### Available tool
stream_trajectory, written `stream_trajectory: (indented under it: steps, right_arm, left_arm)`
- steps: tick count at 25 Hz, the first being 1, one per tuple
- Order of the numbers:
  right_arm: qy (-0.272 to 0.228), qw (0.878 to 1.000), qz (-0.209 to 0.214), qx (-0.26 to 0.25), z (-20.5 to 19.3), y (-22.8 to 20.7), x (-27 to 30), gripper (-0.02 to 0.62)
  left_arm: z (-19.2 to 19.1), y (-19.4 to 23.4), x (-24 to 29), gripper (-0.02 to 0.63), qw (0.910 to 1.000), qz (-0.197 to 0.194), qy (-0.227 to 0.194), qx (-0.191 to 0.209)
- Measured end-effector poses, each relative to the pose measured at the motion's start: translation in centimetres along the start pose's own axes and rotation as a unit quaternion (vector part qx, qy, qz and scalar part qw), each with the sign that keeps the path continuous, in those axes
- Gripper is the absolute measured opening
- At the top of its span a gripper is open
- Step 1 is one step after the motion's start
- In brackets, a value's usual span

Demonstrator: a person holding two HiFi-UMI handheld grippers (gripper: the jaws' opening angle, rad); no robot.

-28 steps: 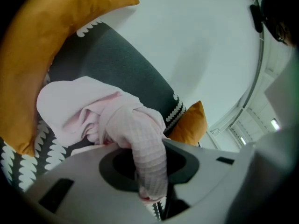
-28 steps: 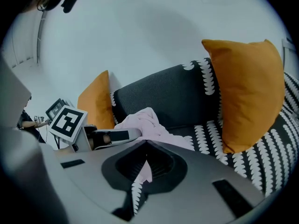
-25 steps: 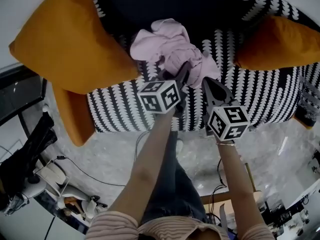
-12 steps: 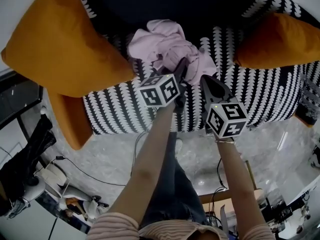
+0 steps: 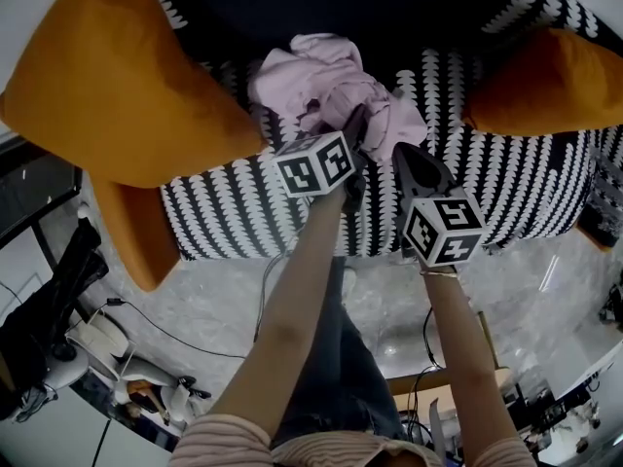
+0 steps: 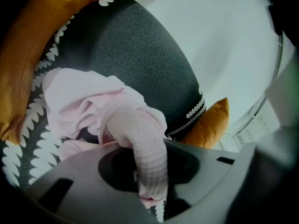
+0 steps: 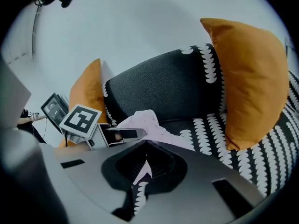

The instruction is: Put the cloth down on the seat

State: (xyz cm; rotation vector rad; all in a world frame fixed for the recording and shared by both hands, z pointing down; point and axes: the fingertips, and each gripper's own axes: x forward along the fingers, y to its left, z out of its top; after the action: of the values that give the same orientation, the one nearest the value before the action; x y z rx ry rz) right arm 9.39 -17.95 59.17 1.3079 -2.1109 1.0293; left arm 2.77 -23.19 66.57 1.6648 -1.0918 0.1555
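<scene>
A crumpled pale pink cloth [image 5: 329, 81] rests bunched on the black-and-white patterned seat [image 5: 506, 193] of a sofa, in front of its dark backrest [image 5: 389, 8]. My left gripper [image 5: 354, 132] reaches into the cloth's near edge and is shut on a waffle-textured fold [image 6: 148, 157]. My right gripper [image 5: 401, 156] sits just right of it, shut on a thin strip of the same cloth [image 7: 142, 171] that shows between its jaws. In the right gripper view the left gripper [image 7: 125, 134] lies against the cloth [image 7: 145, 120].
A large orange cushion [image 5: 107, 76] leans at the sofa's left, and another [image 5: 555, 81] at its right. A third orange cushion [image 5: 136, 232] hangs off the left front. Cables and equipment [image 5: 107, 339] lie on the marble floor below.
Both grippers and the cloth have edged slightly farther over the seat. Both grips look the same.
</scene>
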Motion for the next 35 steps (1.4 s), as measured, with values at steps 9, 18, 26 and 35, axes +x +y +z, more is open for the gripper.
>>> stream_trajectory:
  steps: [9,18,26,35]
  right_arm:
    - [0.004,1.000,-0.002,0.000,-0.5,0.1,1.4,0.008]
    - [-0.002,1.000,-0.010,0.002,-0.4,0.1,0.5,0.008]
    - [-0.015,1.000,-0.014,-0.003,0.2,1.3,-0.4,0.008]
    - [-0.032,0.999,-0.013,-0.012,1.6,2.9,-1.5,0.008]
  left_arm:
    - [-0.1,2.2,1.4,0.122,0.9996,0.024,0.014,-0.011]
    - [-0.1,1.9,1.1,0.133,0.9993,0.027,0.022,-0.015]
    - [0.1,2.1,-0.8,0.207,0.9984,0.052,0.019,-0.007]
    - [0.5,1.9,-4.2,0.218,0.9983,0.058,0.002,0.010]
